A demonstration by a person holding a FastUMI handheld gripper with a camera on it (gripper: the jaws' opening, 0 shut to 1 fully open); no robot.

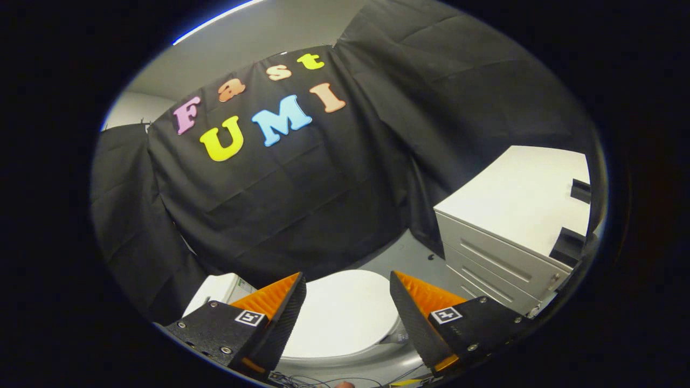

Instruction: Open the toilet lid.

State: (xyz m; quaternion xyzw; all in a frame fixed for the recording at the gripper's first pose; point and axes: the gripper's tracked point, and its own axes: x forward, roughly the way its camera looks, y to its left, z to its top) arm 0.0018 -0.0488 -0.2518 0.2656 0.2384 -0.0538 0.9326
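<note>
Toilet lid (342, 312) is lying closed and flat over the bowl, showing as a smooth white oval in the gap between the two fingers and slightly beyond their tips. The hand-held gripper (347, 283) is hovering above it with its fingers spread wide apart, gripping nothing; neither finger is touching the lid. A sliver of the toilet rim (377, 350) is curving out beneath the lid's near edge, and the white tank (218, 291) is peeking out behind the left finger, up against the black cloth wall (302, 194) that is hanging across the back of the booth.

To the right of the toilet, a white drawer cabinet (512, 237) is standing on the grey floor (399, 253), well apart from the lid, with its long recessed handles facing the toilet. Two dark blocks (571, 242) are sitting at the cabinet top's far right edge; what they are is not clear. Thin cables (323, 380) are trailing across the floor just below the fingers, close to the front of the toilet. Above the cloth, a pale wall or ceiling (242, 43) is showing.
</note>
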